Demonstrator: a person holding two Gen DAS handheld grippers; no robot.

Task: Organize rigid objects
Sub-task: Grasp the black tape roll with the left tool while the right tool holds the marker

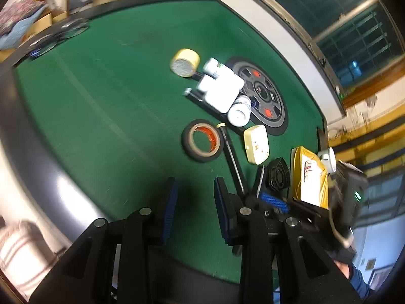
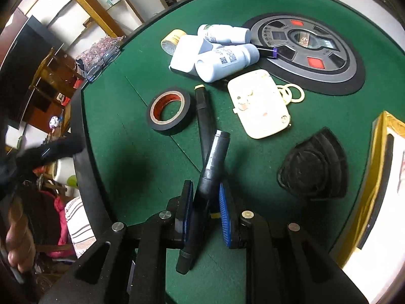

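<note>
resting between right fingers (image 2: 225, 202): marker (image 2: 210, 174)

The left gripper (image 1: 195, 192) is held tilted steeply down over the green table (image 1: 101, 106), its blue-padded jaws parted with nothing between them. The right gripper (image 2: 205, 197) is likewise pitched steeply down over the table, nearer its edge, and its pads are closed on a black marker (image 2: 210, 174). In the left wrist view the right gripper is seen just beside the left one
</note>
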